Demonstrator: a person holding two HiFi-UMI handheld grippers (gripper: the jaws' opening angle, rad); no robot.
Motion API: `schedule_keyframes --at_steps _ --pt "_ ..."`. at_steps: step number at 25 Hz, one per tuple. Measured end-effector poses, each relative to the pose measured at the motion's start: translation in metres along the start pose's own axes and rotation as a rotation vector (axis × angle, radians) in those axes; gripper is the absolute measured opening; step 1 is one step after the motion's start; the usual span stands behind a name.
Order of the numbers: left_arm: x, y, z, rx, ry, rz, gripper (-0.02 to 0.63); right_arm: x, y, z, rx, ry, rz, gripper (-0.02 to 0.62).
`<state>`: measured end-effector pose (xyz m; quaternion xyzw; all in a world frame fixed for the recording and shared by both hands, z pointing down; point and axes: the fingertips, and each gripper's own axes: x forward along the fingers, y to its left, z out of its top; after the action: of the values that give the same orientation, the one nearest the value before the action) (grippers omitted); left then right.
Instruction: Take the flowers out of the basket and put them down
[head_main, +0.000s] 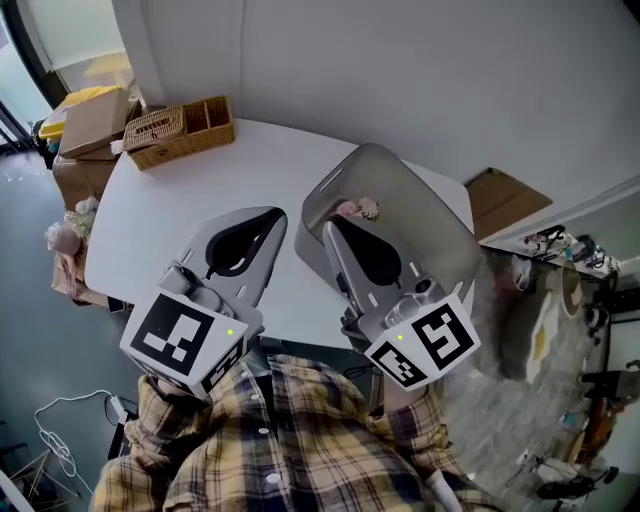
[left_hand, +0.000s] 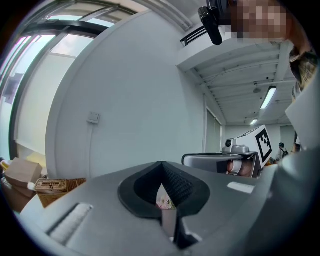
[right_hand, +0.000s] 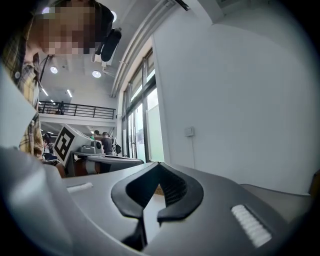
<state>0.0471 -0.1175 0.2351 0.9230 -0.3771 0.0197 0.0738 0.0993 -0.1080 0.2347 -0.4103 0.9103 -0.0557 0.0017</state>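
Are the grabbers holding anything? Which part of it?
Nothing. The left gripper and right gripper are both shut and empty; the flowers lie loose beyond them.

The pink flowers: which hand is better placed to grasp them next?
Probably the right. The right gripper points at the flowers, its tip close beside them; the left gripper is farther off. Both are shut.

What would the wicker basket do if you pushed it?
The wicker basket looks low and wide, so it would probably slide on the table, not tip. Being woven, it is likely light and fairly stiff.
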Motion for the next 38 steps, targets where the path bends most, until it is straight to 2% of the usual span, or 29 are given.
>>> schedule_keyframes --at_steps 13,19,23,27,28,32,38 --pt "0.036 0.017 -0.001 -0.011 0.029 -0.111 0.012 0.017 -0.039 0.002 0.016 0.015 -0.119 0.006" --pt "0.044 0.025 -0.010 -0.024 0.050 -0.132 0.012 0.018 -0.057 -0.011 0.033 0.065 -0.146 0.006" --pt "0.053 0.029 -0.012 -0.031 0.062 -0.145 0.012 0.017 -0.082 -0.020 0.043 0.122 -0.180 0.006" --pt "0.058 0.032 -0.017 -0.036 0.076 -0.154 0.012 0.012 -0.099 -0.031 0.037 0.204 -0.178 0.010" --pt "0.059 0.032 -0.017 -0.036 0.078 -0.155 0.012 0.011 -0.103 -0.034 0.030 0.226 -0.173 0.039" --pt "0.064 0.035 -0.018 -0.038 0.085 -0.158 0.012 0.007 -0.117 -0.049 -0.015 0.315 -0.162 0.052" --pt "0.067 0.043 -0.023 -0.042 0.095 -0.154 0.012 0.002 -0.140 -0.087 -0.044 0.480 -0.138 0.109"
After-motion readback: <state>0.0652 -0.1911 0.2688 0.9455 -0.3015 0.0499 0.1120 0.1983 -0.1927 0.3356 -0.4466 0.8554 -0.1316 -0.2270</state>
